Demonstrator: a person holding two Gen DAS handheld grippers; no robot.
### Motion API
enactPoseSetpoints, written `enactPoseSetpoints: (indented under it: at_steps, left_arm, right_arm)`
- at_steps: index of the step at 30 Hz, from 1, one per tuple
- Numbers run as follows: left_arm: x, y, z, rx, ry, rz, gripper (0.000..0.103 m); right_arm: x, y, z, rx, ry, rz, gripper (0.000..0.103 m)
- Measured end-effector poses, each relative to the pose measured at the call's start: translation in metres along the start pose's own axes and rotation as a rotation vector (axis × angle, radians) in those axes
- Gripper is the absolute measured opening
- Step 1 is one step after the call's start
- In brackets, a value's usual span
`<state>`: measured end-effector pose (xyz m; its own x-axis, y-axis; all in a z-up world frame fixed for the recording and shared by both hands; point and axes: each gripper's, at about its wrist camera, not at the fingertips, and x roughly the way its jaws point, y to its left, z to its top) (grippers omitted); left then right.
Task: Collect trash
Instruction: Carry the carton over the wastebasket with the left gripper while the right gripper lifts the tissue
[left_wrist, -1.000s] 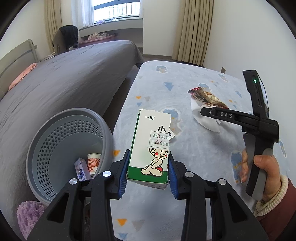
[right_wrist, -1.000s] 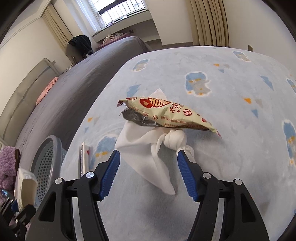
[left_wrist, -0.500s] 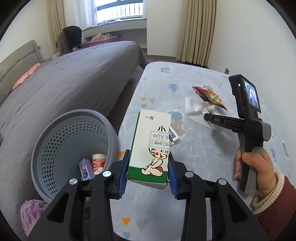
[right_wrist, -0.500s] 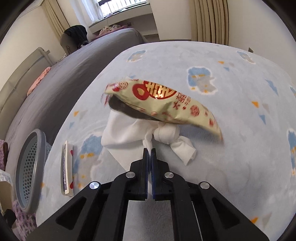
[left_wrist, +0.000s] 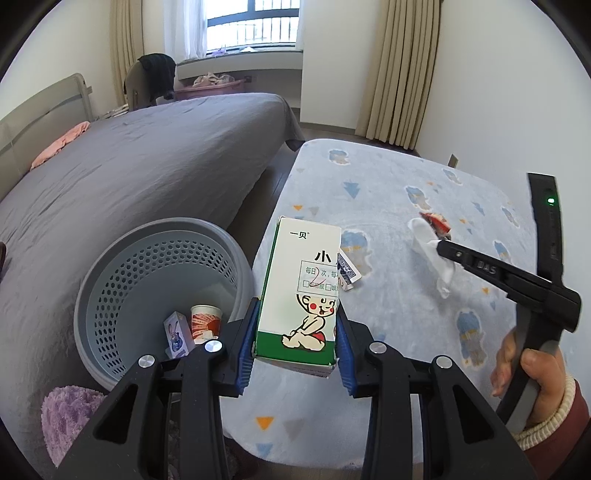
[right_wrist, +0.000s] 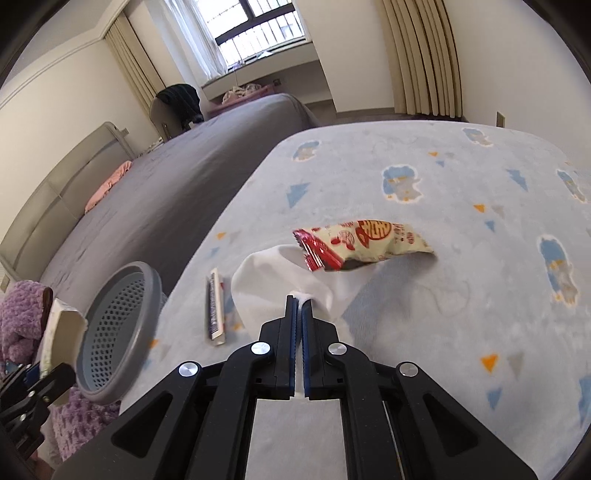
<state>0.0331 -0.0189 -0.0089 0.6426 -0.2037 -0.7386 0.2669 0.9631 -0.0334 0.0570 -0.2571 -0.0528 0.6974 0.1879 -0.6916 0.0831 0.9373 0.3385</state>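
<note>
My left gripper is shut on a white and green medicine box with a cartoon baby, held upright to the right of the grey perforated basket. My right gripper is shut on a white tissue and holds it above the blue patterned table. The tissue hangs from the jaws in the left wrist view. A red and cream snack wrapper rests against the tissue. A small flat card pack lies on the table near the basket.
The basket holds a paper cup and a small blue carton. A grey bed runs along the left. A purple fluffy item lies by the basket. The wall and curtains stand behind the table.
My right gripper closed on the tissue and lifted it; the snack wrapper shifted with it. The left gripper keeps the medicine box and has moved back a little beside the basket.
</note>
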Motion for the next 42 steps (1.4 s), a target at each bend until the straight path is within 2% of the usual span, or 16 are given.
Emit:
enactPoseSetpoints:
  at_steps: [7,12,17,23,31,42]
  left_arm:
    - [-0.009,0.011,-0.01,-0.022,-0.006,-0.007,0.037]
    - [-0.014,0.018,-0.012,-0.038,-0.01,-0.016,0.037]
    - [-0.023,0.024,-0.014,-0.037,-0.032,-0.017,0.037]
    - [-0.028,0.036,-0.015,-0.052,-0.049,-0.02,0.037]
    - [-0.028,0.067,-0.02,-0.076,-0.058,0.015,0.037]
    - [-0.015,0.127,-0.022,-0.129,-0.036,0.089,0.037]
  right_arm:
    - [-0.034,0.003,-0.002,0.046,-0.039,0.045,0.003]
    - [-0.042,0.014,-0.009,0.032,-0.032,0.041,0.003]
    - [-0.063,0.031,-0.011,0.004,-0.076,0.061,0.003]
    - [-0.071,0.054,-0.009,-0.03,-0.08,0.071,0.003]
    - [-0.061,0.099,-0.02,-0.08,-0.051,0.124,0.003]
    - [-0.013,0.172,-0.028,-0.161,0.03,0.203,0.003]
